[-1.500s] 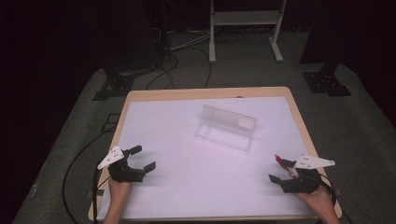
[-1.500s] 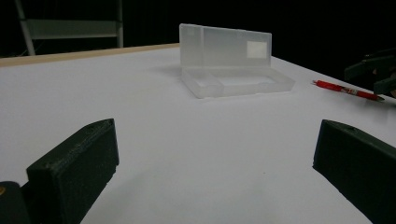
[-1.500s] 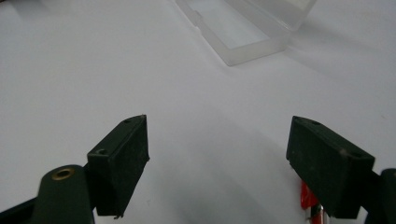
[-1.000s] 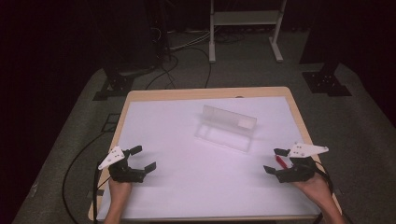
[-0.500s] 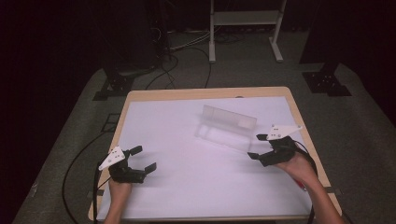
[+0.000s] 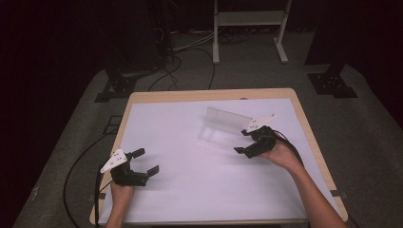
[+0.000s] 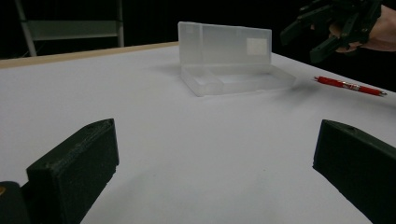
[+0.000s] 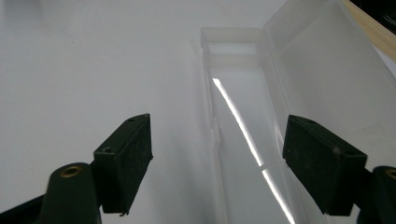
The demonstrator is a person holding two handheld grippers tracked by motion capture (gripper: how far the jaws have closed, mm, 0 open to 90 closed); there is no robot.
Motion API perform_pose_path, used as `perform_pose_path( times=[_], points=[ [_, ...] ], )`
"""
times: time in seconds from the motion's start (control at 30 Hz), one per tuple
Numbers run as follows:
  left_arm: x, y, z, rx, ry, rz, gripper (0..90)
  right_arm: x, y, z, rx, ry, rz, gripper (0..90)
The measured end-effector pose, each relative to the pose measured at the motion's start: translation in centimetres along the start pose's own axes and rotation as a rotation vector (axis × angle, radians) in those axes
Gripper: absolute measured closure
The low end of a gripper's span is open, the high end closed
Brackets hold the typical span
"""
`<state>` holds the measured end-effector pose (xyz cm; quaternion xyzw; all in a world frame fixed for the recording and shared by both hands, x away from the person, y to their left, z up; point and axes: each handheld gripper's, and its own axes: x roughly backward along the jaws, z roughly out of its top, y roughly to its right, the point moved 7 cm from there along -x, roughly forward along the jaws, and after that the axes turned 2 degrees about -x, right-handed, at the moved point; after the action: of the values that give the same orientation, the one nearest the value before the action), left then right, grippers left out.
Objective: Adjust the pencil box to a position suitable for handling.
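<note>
While left claw (image 6: 144, 161) stays, right claw (image 6: 242, 141) has reached the clear box (image 6: 223, 127).

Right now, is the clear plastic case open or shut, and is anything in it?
Open: the clear plastic case has its lid standing upright behind the tray. The tray looks empty in the right gripper view.

Place: a recording studio or lab bench setup, as far as I can judge.
Surroundings: black all around my table (image 6: 142, 99), dark drapes or walls I cannot tell apart.
Floor: grey carpet (image 6: 71, 137) with black cables (image 6: 183, 64) trailing across it.
Stands: black base plates (image 6: 332, 84) at the table's far corners, the white legs of a metal frame (image 6: 216, 35) behind.
Work surface: wooden-edged tabletop covered by a plain white sheet (image 6: 176, 137).
</note>
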<state>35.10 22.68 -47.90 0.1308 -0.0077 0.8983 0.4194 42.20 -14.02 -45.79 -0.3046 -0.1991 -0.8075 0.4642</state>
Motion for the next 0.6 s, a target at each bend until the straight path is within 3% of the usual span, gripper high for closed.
perform_pose_path(
  times=[0.6],
  points=[
    [0.0, 0.0, 0.0, 0.002, -0.001, -0.002, 0.0, -3.4, 0.8, -0.1, -0.013, -0.057, 0.042, 32.3]
  ],
)
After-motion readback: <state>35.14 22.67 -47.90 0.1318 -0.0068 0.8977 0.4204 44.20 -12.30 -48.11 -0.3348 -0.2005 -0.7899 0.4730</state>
